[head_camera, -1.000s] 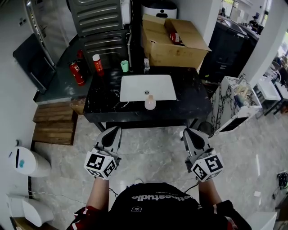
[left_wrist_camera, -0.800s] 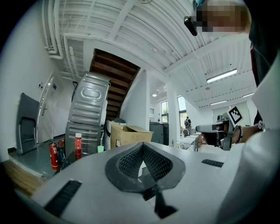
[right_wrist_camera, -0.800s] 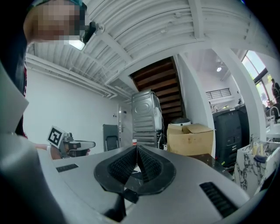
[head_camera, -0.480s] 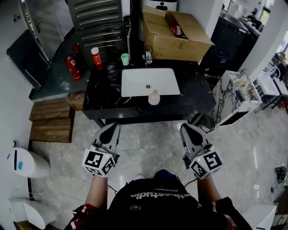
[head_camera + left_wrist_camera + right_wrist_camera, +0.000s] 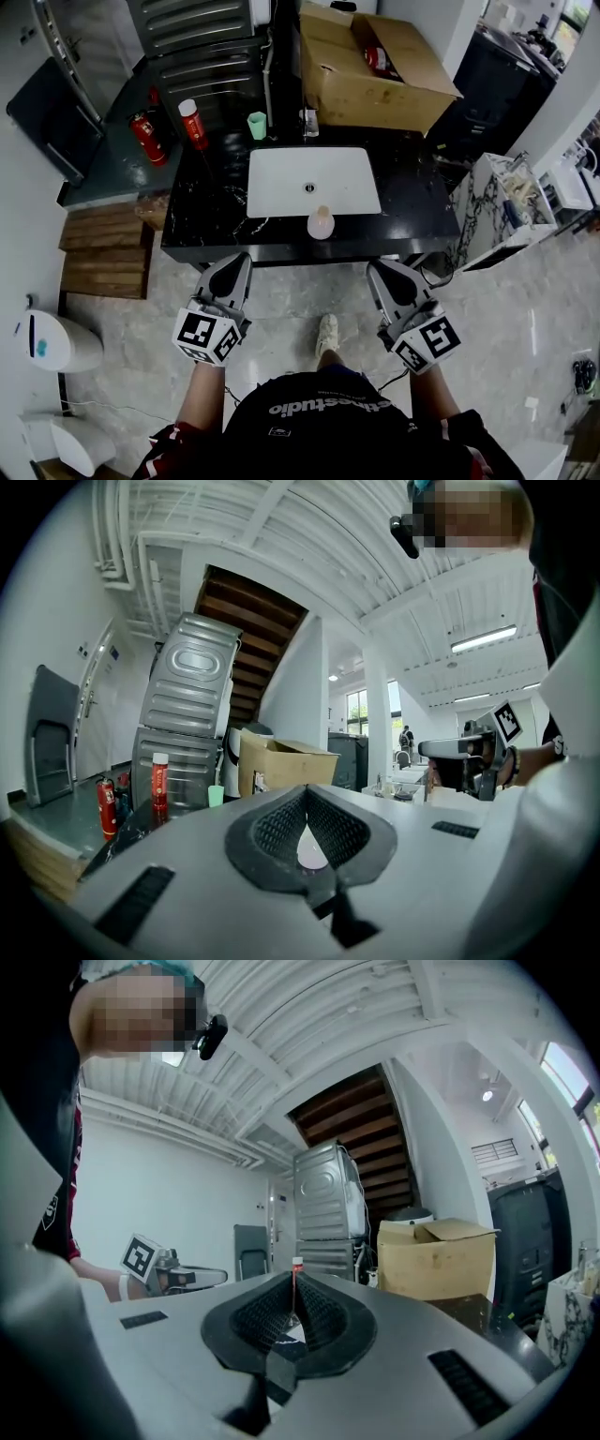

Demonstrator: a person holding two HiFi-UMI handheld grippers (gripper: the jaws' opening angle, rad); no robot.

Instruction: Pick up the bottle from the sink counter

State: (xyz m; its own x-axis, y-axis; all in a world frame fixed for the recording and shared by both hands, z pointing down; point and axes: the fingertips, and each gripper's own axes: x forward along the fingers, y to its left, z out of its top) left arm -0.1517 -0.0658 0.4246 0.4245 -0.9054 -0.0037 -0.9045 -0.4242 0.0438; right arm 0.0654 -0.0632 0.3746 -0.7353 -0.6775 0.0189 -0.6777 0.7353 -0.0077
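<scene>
Head view. The bottle [image 5: 321, 223], pale and round-bodied, stands upright at centre frame on the black stone surface [image 5: 211, 220]. It sits on the front strip just before the white sink basin [image 5: 314, 183]. At the upper left of the surface stand a red-and-white canister [image 5: 194, 125] and a green cup [image 5: 257, 125]. An open cardboard box [image 5: 375, 70] fills the upper right, and a red fire extinguisher [image 5: 142, 138] stands off the surface at far left.

The left tool [image 5: 239, 262] and right tool [image 5: 378, 272] hang at lower centre, over the floor and short of the surface's front edge. Both are well apart from the bottle.

Left gripper view. The left tool [image 5: 307, 791] has its pads closed tip to tip and grips nothing (a pale shape shows through the small gap behind the tips; what it is cannot be told).

Right gripper view. The right tool [image 5: 293, 1283] is likewise closed and empty, and the canister's cap [image 5: 297, 1262] shows beyond its tips.
</scene>
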